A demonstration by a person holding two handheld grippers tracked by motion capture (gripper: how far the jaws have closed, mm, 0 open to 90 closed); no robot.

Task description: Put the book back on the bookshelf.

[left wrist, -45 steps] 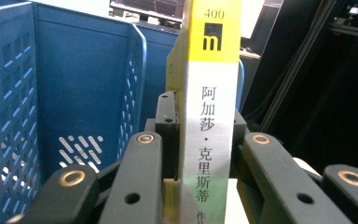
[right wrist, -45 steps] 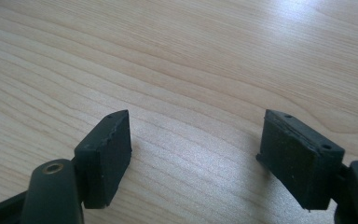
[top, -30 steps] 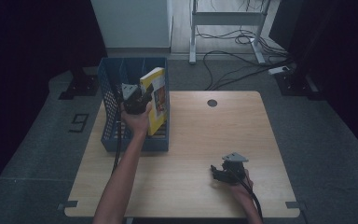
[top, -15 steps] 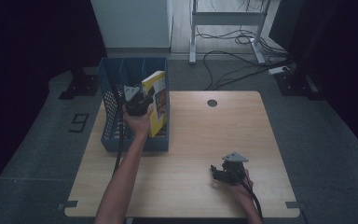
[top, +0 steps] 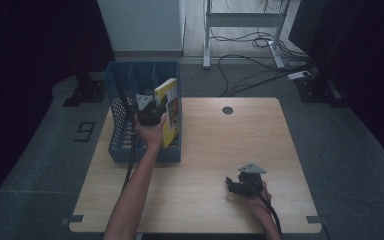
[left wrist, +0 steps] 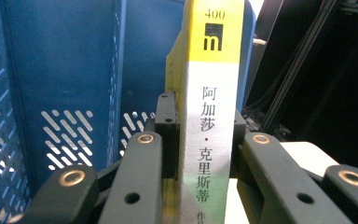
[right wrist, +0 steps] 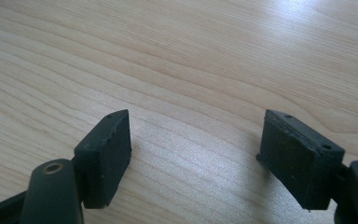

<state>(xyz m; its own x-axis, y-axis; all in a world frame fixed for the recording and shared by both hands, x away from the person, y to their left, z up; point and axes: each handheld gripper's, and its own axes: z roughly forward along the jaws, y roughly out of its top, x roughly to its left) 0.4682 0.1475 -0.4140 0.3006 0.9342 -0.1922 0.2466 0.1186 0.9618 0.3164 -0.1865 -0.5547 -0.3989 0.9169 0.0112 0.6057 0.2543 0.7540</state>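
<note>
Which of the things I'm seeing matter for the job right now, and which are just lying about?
In the job:
- book, yellow-topped, clamped by its spine in the left gripper
- blue rack, where the book stands at the right end

Lying about:
- right gripper, open, idle above bare table
- floor cables
- metal stand beyond the table

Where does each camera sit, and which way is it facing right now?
High view: above the person's side, facing forward and down on the table; both forearms, left gripper, right gripper.
Left gripper view: on the left gripper, facing the bin; jaws clamp the book.
Right gripper view: on the right gripper, facing bare tabletop; jaws open.
Shared: book and bin, high and left.
</note>
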